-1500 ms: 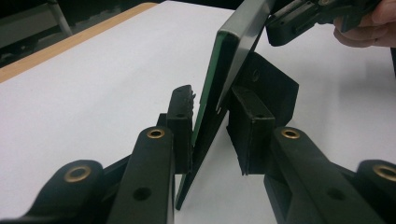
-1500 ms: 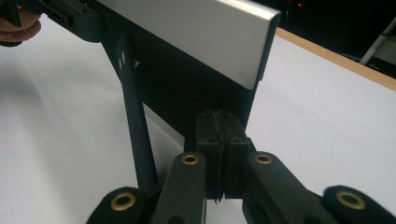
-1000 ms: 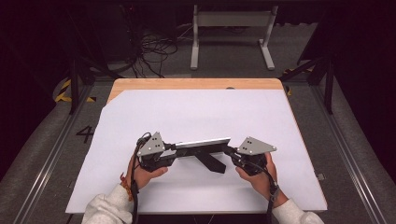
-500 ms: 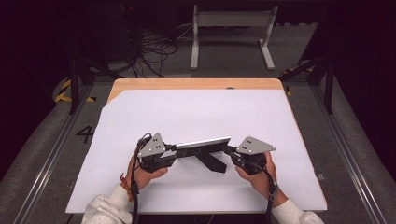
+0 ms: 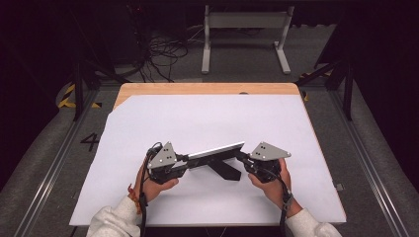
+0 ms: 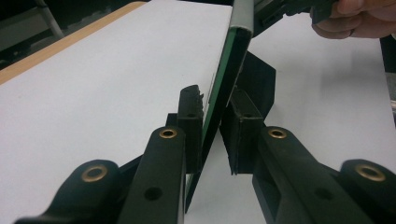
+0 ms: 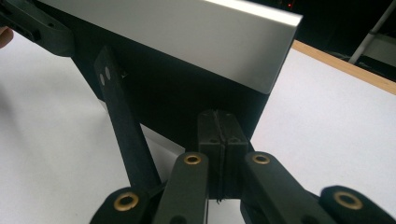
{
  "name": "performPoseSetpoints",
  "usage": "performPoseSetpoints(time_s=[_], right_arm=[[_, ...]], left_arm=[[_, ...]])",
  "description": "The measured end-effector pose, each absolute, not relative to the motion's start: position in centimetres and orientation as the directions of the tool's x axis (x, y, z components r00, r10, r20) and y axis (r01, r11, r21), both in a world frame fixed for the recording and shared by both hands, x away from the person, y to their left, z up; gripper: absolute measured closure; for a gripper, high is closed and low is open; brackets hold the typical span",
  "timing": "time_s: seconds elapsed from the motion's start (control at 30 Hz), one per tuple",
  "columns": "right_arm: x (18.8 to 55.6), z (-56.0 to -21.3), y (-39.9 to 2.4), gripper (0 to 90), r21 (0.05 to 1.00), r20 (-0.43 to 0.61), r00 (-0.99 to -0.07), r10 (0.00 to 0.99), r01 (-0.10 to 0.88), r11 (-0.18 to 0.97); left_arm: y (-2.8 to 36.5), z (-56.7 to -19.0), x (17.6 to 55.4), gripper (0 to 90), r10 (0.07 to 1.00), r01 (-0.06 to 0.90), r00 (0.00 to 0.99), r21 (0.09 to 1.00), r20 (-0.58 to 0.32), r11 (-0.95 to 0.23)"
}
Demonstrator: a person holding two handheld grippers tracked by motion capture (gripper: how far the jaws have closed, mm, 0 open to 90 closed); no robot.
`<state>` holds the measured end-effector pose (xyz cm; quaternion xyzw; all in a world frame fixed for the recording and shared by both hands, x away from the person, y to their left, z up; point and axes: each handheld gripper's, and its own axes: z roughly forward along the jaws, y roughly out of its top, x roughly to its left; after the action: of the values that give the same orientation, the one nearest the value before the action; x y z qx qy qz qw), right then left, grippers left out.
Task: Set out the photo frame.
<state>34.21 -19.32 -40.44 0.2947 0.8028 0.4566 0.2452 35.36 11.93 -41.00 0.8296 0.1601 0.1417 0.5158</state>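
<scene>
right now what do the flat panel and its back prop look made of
Panel: likely brushed or anodised aluminium, judging by its satin silver face with a soft sheen and crisp corner; a green layer shows along its edge.
Back prop: matte black, probably plastic or painted metal, fixed with two small rivets.

My wooden table (image 5: 207, 89) wears a white sheet (image 5: 207, 123); grey carpet (image 5: 49, 163), black cables (image 5: 165, 49) and a white metal stand (image 5: 244, 22) lie beyond.

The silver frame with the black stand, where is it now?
In the high view the silver frame sits near the front middle of the white table, between the left gripper and the right gripper.
</scene>
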Motion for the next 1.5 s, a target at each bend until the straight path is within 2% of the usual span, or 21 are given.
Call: performPoseSetpoints(time_s=[0.3,1.13,1.5], right_arm=[[34.9,-39.8,-19.3,90.0,0.89,-0.107,-0.693,0.713,0.254,0.38],[35.5,-40.0,-18.6,90.0,0.891,-0.115,-0.69,0.714,0.246,0.381],[35.5,-40.0,-18.1,90.0,0.897,-0.078,-0.709,0.701,0.256,0.36]], left_arm=[[11.5,-41.0,35.0,81.5,0.401,0.113,0.913,0.896,0.077,-0.429],[11.4,-41.3,34.7,78.3,0.399,0.113,0.911,0.863,0.109,-0.493],[11.6,-40.8,34.0,82.1,0.366,0.081,0.921,0.849,0.137,-0.522]])
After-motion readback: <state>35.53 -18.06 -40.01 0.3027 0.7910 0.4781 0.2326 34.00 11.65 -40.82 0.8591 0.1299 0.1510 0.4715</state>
